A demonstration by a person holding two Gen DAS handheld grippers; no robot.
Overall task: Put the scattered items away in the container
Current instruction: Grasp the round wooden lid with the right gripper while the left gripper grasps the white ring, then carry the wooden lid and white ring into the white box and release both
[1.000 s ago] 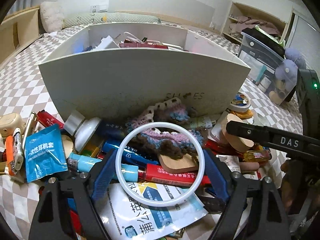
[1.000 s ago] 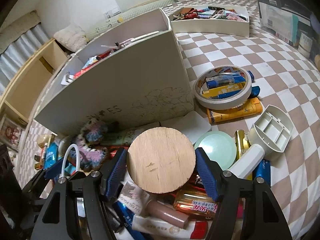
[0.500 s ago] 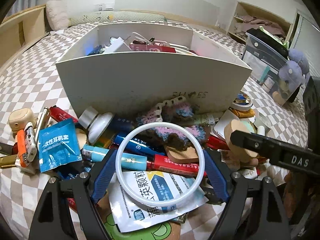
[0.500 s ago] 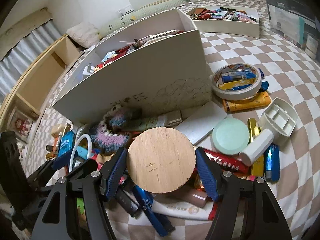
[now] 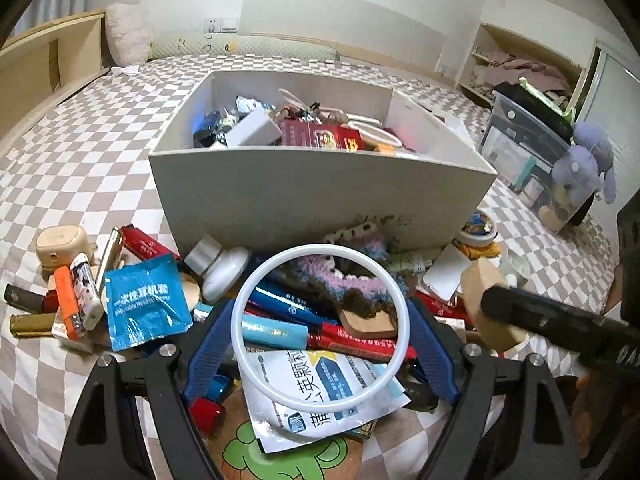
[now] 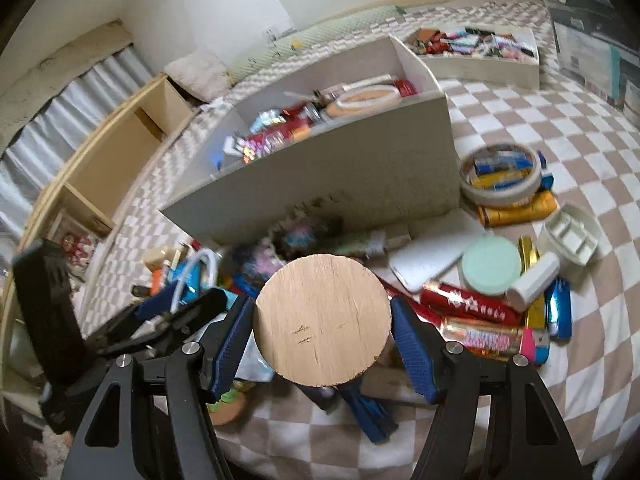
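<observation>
A white ring (image 5: pixel 320 328) is gripped at its sides between the blue fingers (image 5: pixel 208 354) of the left gripper (image 5: pixel 320 344), above the scattered pile (image 5: pixel 280 320) on the checkered bed cover (image 5: pixel 80 152). A round wooden disc (image 6: pixel 322 319) is clamped between the fingers of the right gripper (image 6: pixel 322 332). The white container (image 5: pixel 320 196), already partly filled, is seen at 12 o'clock from both held items, just behind the pile.

Bedroom with checkered bedding

White walls (image 5: pixel 360 8), a wooden shelf unit (image 6: pixel 120 152), a grey curtain (image 6: pixel 60 120) and a plush toy (image 5: pixel 584 160).
</observation>
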